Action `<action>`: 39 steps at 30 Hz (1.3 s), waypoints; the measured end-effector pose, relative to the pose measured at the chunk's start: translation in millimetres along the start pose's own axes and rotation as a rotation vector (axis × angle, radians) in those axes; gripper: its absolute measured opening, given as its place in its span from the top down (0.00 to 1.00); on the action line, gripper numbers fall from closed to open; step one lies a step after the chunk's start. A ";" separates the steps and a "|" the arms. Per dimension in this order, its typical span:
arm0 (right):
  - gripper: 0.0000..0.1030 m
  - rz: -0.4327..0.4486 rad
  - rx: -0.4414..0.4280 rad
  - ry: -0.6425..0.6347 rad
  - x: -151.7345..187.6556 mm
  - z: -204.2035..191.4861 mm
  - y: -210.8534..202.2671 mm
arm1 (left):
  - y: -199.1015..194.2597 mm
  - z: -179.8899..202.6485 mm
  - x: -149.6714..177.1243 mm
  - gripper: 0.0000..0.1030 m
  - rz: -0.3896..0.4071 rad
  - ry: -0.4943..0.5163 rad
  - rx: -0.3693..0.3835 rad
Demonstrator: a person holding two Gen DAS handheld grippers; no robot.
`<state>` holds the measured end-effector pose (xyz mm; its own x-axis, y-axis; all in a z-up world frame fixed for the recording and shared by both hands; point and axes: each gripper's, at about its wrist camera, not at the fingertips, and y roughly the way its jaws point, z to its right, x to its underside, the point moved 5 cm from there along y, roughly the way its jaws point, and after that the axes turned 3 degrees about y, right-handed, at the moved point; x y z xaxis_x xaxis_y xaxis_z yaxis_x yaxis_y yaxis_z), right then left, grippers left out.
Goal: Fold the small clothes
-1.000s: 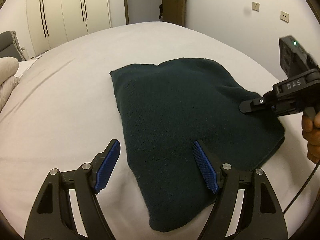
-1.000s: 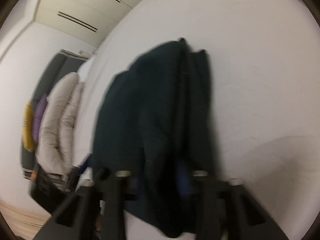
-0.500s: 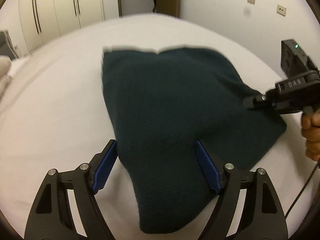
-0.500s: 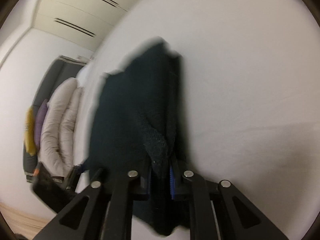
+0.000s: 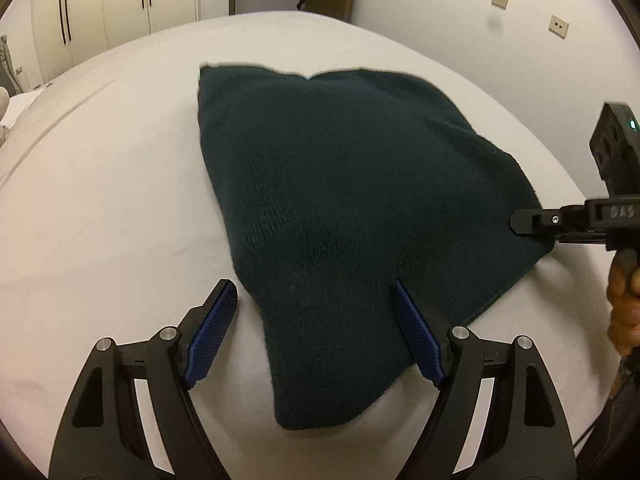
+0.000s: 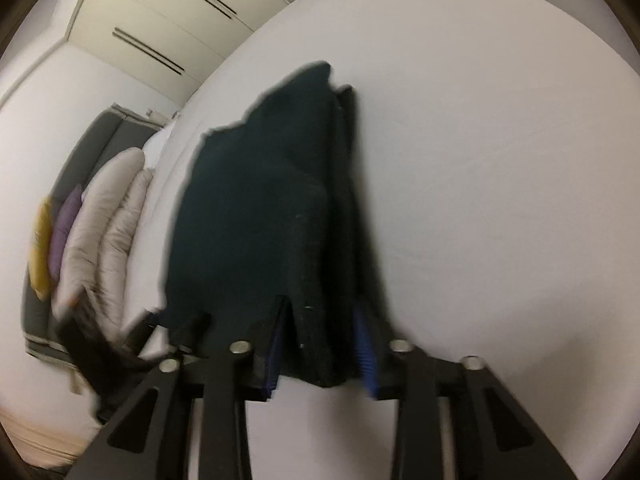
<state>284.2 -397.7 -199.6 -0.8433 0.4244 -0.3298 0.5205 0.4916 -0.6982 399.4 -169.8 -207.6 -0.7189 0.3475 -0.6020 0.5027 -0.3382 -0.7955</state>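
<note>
straddling the near tip of the dark green knit garment (image 5: 360,208), the left tongs (image 5: 316,336) gape wide. the garment lies flat on the white bed (image 5: 100,200). at its right edge the right tongs (image 6: 320,344) stand parted around the cloth, unclenched.

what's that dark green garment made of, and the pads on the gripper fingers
Dark green garment: looks like soft knit, wool or acrylic; fine ribbed stitch rows and fuzzy edges show, matte. Left gripper pads: likely blue rubber or plastic, with a ridged grip texture, on black, probably plastic fingers.
</note>
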 end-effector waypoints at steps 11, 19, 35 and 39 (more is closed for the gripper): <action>0.42 0.141 -0.019 0.076 -36.3 5.2 -51.2 | -46.5 -66.0 -40.8 0.12 0.203 -0.152 -0.002; 0.35 0.053 -0.005 0.053 -90.1 -17.0 12.4 | 25.3 -90.6 -91.2 0.11 0.038 -0.211 0.032; 0.46 -0.110 -0.054 0.100 -90.2 -22.6 66.2 | 88.0 -112.1 -108.6 0.00 -0.141 -0.432 0.239; 0.62 -0.122 -0.088 0.125 -91.7 -21.1 75.2 | 95.5 -100.7 -118.5 0.13 -0.177 -0.399 0.222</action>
<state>403.5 -383.6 -208.5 -0.8804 0.4461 -0.1611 0.4299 0.6070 -0.6684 580.9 -155.2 -219.1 -0.9338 0.0689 -0.3511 0.2730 -0.4972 -0.8236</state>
